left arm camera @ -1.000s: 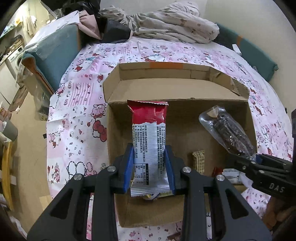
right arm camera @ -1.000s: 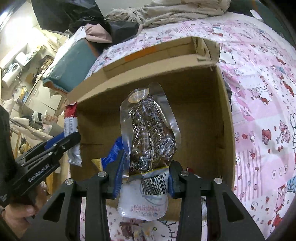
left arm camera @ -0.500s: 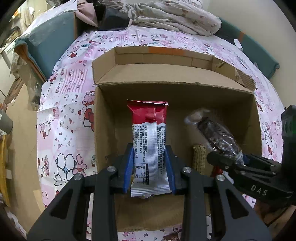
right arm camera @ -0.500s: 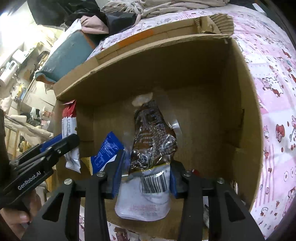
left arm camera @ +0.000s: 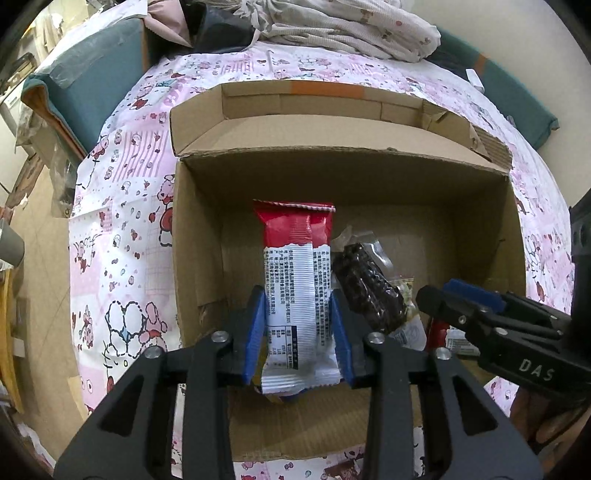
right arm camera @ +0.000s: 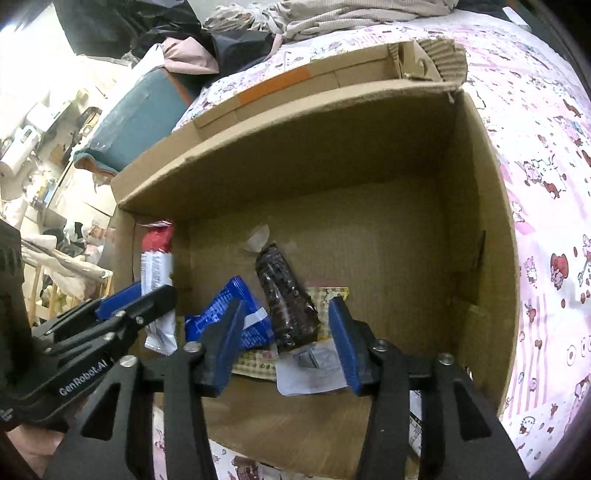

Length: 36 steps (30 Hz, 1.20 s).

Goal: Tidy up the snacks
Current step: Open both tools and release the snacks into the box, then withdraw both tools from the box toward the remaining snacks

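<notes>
An open cardboard box [left arm camera: 332, 158] [right arm camera: 295, 166] stands on a pink patterned sheet. My left gripper [left arm camera: 297, 332] [right arm camera: 147, 299] hangs over its left side. Its jaws are opening, and the pads still touch the edges of an upright red and white snack packet [left arm camera: 295, 266] [right arm camera: 157, 266]. My right gripper [right arm camera: 286, 339] [left arm camera: 443, 291] is opening wide over the box's middle. A dark snack in a clear pouch [right arm camera: 284, 306] [left arm camera: 365, 291] lies loose on the floor between the right pads, apart from both. It rests on a blue packet [right arm camera: 221, 314] and a yellow checked packet [right arm camera: 328, 295].
The pink sheet [left arm camera: 122, 206] covers a bed around the box. Bunched bedding and clothes [left arm camera: 351, 26] lie behind it. A teal cushion [left arm camera: 96, 85] sits at the back left, with bare floor [left arm camera: 33, 258] to the left. The box's right half has bare floor [right arm camera: 406, 258].
Both grippers have dropped lower into the box. The right jaws spread apart and the dark pouch fell from them onto the box floor. The left jaws widened slightly around the red and white packet.
</notes>
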Available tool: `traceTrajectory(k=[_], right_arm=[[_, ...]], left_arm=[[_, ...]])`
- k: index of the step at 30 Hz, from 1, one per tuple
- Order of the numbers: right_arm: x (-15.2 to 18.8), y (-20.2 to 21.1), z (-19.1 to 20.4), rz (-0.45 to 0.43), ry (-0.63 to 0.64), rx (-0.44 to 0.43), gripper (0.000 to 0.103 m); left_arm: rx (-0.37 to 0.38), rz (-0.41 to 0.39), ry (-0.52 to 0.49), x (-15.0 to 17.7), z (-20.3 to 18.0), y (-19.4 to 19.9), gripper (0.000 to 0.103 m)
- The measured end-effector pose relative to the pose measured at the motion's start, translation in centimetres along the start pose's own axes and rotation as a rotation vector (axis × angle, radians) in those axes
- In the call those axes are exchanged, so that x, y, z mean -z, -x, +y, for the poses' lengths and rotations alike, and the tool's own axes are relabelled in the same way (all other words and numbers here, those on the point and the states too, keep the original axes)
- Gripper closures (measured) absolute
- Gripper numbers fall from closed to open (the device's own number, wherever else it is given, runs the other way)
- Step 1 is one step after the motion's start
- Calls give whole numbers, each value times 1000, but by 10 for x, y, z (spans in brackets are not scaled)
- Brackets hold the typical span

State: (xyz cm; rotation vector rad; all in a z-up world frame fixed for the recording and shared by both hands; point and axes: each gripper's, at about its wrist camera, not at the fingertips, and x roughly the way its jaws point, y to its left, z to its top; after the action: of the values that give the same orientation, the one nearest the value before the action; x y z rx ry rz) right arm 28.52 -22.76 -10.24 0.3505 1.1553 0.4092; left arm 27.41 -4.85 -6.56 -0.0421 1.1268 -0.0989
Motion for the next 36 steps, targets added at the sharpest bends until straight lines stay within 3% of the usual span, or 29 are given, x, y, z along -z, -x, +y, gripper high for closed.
traceTrajectory(k=[2, 3, 7, 16, 21, 25, 27, 30, 36], right_arm=[[-1, 3, 2, -8, -6, 7, 31], [-1, 4, 3, -7, -8, 9, 19], [-3, 15, 6, -29, -16, 24, 12], [-6, 38, 4, -60, -109, -21, 5], [-4, 54, 13, -96, -81, -11, 2], [-1, 67, 15, -145, -84, -22, 2], [-1, 75, 18, -170, -78, -23, 2], [4, 84, 22, -184, -59, -17, 2], [20, 96, 26, -199, -65, 18, 2]], left_arm=[[13, -11, -6, 0, -2, 3, 54], [15, -21, -6, -1, -2, 5, 43], [-11, -27, 39, -3, 6, 9, 18], [92, -28, 54, 3, 3, 24, 18], [123, -49, 61, 10, 4, 39, 18], [80, -99, 17, 14, 0, 56, 18], [77, -108, 44, 15, 5, 63, 18], [72, -114, 96, 17, 17, 70, 3], [100, -102, 195, 33, 38, 80, 2]])
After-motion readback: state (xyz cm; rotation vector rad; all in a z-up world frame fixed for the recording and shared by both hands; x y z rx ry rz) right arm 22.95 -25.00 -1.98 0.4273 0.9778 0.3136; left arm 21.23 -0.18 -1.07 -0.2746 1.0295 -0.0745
